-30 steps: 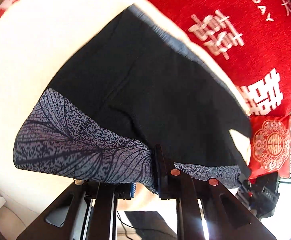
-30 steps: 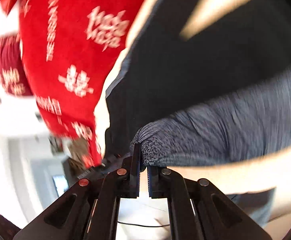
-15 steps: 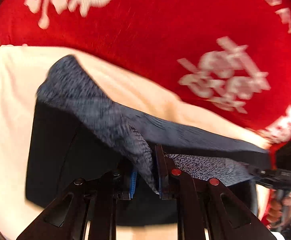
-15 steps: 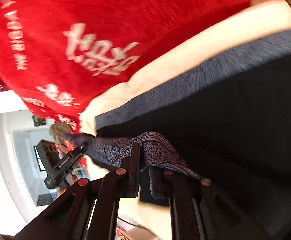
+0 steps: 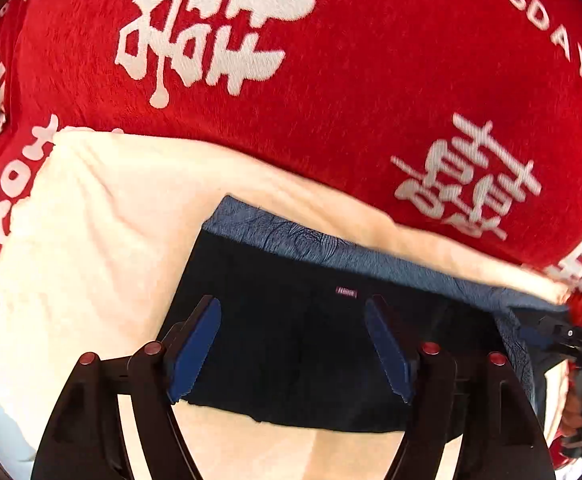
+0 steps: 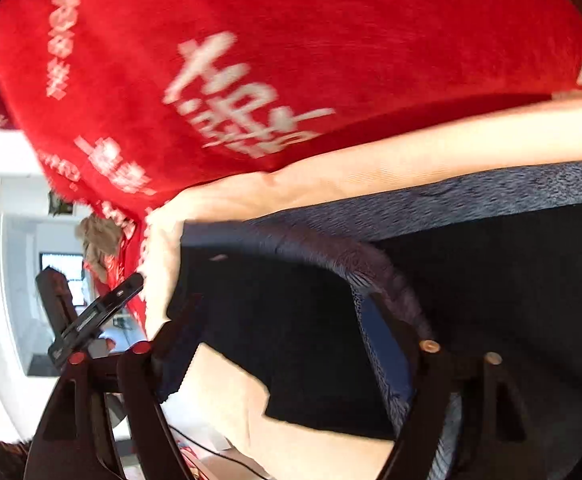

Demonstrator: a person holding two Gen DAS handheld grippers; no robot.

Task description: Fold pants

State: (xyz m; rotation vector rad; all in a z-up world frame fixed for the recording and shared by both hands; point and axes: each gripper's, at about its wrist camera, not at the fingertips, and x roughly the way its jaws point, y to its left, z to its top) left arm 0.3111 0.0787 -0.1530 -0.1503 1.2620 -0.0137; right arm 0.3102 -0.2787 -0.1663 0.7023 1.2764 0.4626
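The pants [image 5: 291,320] lie folded on a cream cushion [image 5: 91,240], dark fabric on top. A blue-grey patterned band [image 5: 331,244] runs along their far edge, with a small label [image 5: 346,292] just below it. My left gripper [image 5: 291,344] hovers over the dark fabric; its jaws are opening and its blue pads [image 5: 195,348] press on nothing. My right gripper [image 6: 279,340] is opening too. The patterned band [image 6: 371,272] drapes against its right finger without being pinched. The dark pants [image 6: 291,340] fill the gap below.
A red cover with white characters [image 5: 331,100] rises just behind the cushion [image 6: 371,172]. The right gripper, held by a hand, shows at the left wrist view's right edge [image 5: 571,340]. The left gripper [image 6: 91,316] appears at the left of the right wrist view, with a bright room beyond.
Both grippers carried the patterned end of the pants over the dark part toward the red cover. They then opened and let it go, and the fabric now lies flat.
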